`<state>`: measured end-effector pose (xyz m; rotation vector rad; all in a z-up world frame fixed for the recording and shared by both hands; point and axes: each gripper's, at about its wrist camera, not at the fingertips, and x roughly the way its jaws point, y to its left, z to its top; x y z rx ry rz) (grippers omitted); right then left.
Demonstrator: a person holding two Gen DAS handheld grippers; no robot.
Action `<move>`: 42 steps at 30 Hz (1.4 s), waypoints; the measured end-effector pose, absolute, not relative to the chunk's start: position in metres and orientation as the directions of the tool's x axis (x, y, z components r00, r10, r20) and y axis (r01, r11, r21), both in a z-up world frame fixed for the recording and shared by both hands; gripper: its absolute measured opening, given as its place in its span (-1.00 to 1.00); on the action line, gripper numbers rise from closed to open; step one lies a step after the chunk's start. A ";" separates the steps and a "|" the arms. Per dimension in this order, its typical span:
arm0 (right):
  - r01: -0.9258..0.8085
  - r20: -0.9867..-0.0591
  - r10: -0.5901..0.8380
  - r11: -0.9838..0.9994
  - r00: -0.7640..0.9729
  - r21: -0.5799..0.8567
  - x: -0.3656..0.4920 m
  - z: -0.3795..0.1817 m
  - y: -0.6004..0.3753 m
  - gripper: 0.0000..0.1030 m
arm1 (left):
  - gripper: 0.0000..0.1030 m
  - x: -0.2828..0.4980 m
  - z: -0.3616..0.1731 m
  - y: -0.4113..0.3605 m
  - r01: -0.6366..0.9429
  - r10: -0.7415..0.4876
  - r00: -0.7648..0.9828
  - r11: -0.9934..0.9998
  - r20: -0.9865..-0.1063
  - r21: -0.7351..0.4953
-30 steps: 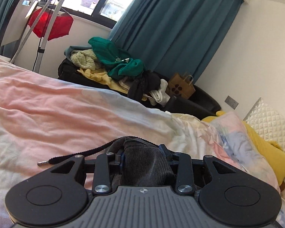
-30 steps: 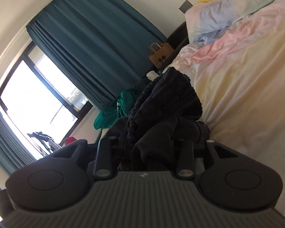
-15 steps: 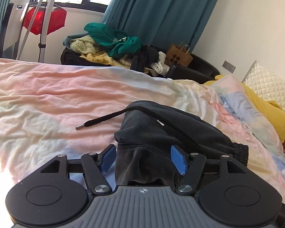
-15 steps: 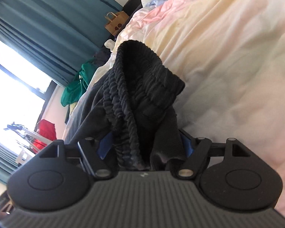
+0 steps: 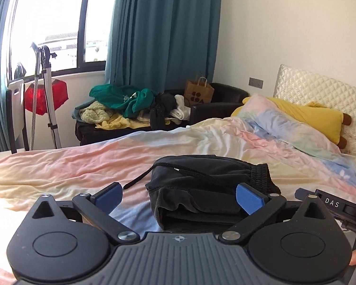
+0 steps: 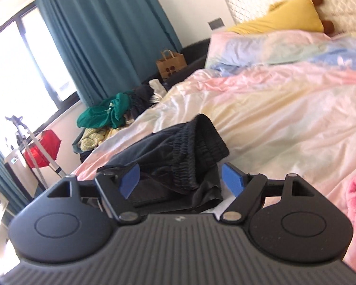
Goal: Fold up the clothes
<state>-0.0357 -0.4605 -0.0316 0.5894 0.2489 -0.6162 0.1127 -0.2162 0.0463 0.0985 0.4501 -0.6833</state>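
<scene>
Folded black shorts [image 5: 208, 185] on the bed [image 5: 59, 166] — lying between and just ahead of my left gripper [image 5: 178, 197] and right gripper [image 6: 180, 178], jaws released, gripping nothing.

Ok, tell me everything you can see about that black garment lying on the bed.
The black garment is a folded bundle of dark, soft-looking fabric with a ribbed elastic waistband bunched at one end and a black drawstring trailing onto the pastel duvet. It rests on the bed, lying between the open fingers of the left gripper and the right gripper, neither clamping it.
</scene>
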 end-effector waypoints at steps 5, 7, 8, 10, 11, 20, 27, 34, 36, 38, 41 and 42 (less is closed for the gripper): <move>0.565 -0.352 -0.455 0.755 0.818 0.334 -0.043 -0.006 -0.428 0.54 | 1.00 0.076 0.049 -0.190 0.590 -0.557 0.734 0.806 -0.390 -0.040; 0.535 -0.356 -0.424 0.779 0.833 0.326 -0.047 -0.005 -0.421 0.55 | 1.00 0.061 0.050 -0.180 0.574 -0.543 0.753 0.818 -0.372 -0.034; 0.517 -0.359 -0.402 0.791 0.842 0.327 -0.049 -0.005 -0.417 0.55 | 1.00 0.053 0.051 -0.175 0.565 -0.536 0.762 0.824 -0.363 -0.031; 0.480 -0.350 -0.367 0.812 0.862 0.330 -0.054 -0.004 -0.409 0.56 | 1.00 0.038 0.052 -0.164 0.548 -0.522 0.780 0.836 -0.345 -0.026; 0.472 -0.341 -0.364 0.820 0.867 0.323 -0.056 -0.003 -0.404 0.76 | 1.00 0.031 0.053 -0.159 0.540 -0.515 0.789 0.841 -0.336 -0.023; 0.527 -0.277 -0.466 0.821 0.840 0.218 -0.067 -0.006 -0.362 1.00 | 1.00 0.022 0.040 -0.132 0.510 -0.478 0.806 0.860 -0.348 0.001; 0.544 -0.268 -0.495 0.824 0.826 0.156 -0.057 -0.019 -0.350 1.00 | 1.00 0.031 0.026 -0.122 0.502 -0.466 0.797 0.865 -0.384 -0.007; 0.518 -0.285 -0.471 0.847 0.835 0.117 -0.043 -0.025 -0.339 1.00 | 1.00 0.039 0.015 -0.116 0.487 -0.443 0.795 0.873 -0.414 0.002; 0.512 -0.284 -0.467 0.852 0.838 0.111 -0.043 -0.025 -0.336 1.00 | 1.00 0.038 0.016 -0.119 0.485 -0.438 0.797 0.875 -0.415 0.007; 0.506 -0.282 -0.462 0.856 0.841 0.105 -0.042 -0.025 -0.334 1.00 | 1.00 0.037 0.016 -0.120 0.484 -0.438 0.798 0.875 -0.414 0.009; 0.503 -0.281 -0.460 0.858 0.842 0.102 -0.043 -0.024 -0.333 1.00 | 1.00 0.035 0.017 -0.120 0.484 -0.436 0.798 0.875 -0.417 0.010; 0.503 -0.281 -0.460 0.858 0.842 0.102 -0.044 -0.024 -0.333 1.00 | 1.00 0.034 0.017 -0.121 0.483 -0.435 0.797 0.875 -0.419 0.011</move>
